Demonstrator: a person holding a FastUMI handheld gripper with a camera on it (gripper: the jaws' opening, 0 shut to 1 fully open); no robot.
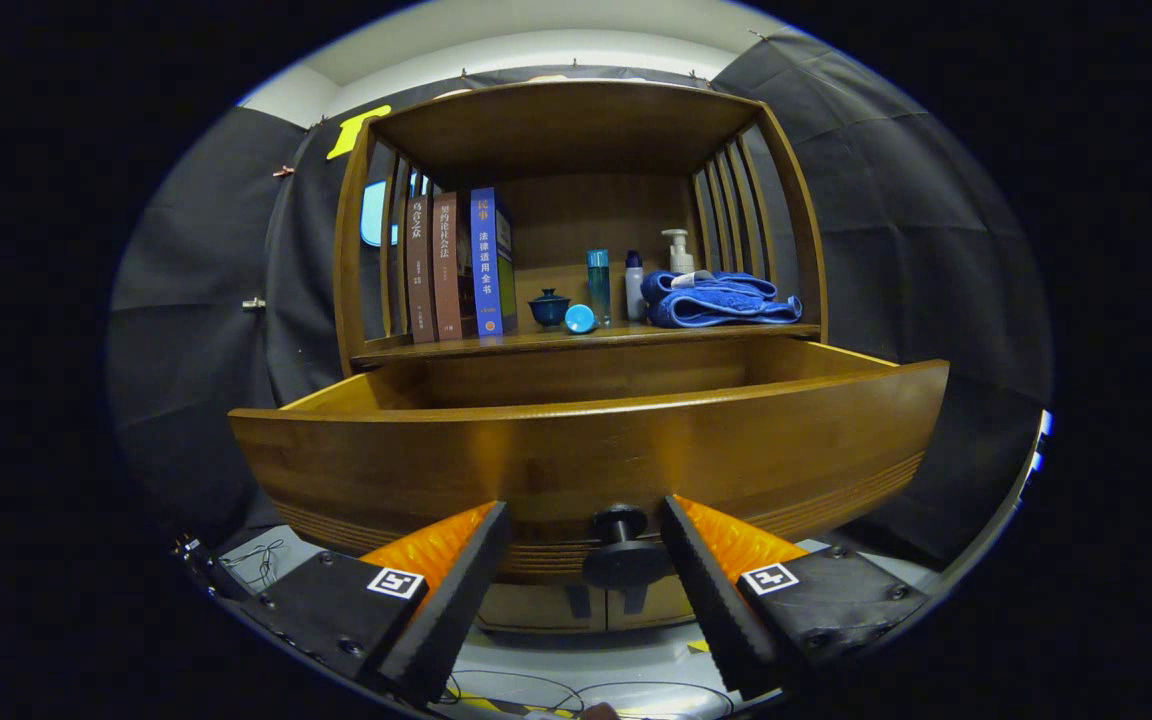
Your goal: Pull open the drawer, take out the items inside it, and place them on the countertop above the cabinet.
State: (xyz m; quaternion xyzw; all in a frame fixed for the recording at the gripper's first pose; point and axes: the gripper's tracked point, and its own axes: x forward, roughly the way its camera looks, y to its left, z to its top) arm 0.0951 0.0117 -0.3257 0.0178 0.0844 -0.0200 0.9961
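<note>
The wooden drawer [586, 450] was seen pulled well out under the countertop [586, 338], the gripper [586, 520] spread apart around but not touching its knob [621, 550], which looked like the only decent grab point on something that heavy and stiff.

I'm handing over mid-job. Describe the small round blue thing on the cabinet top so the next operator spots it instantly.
Beyond the open gripper and the pulled-out drawer is the cabinet's countertop. Left of its middle, a light blue ball sits near the front edge, between a dark blue lidded cup and a tall teal bottle. It is the only round, pale item there.
</note>
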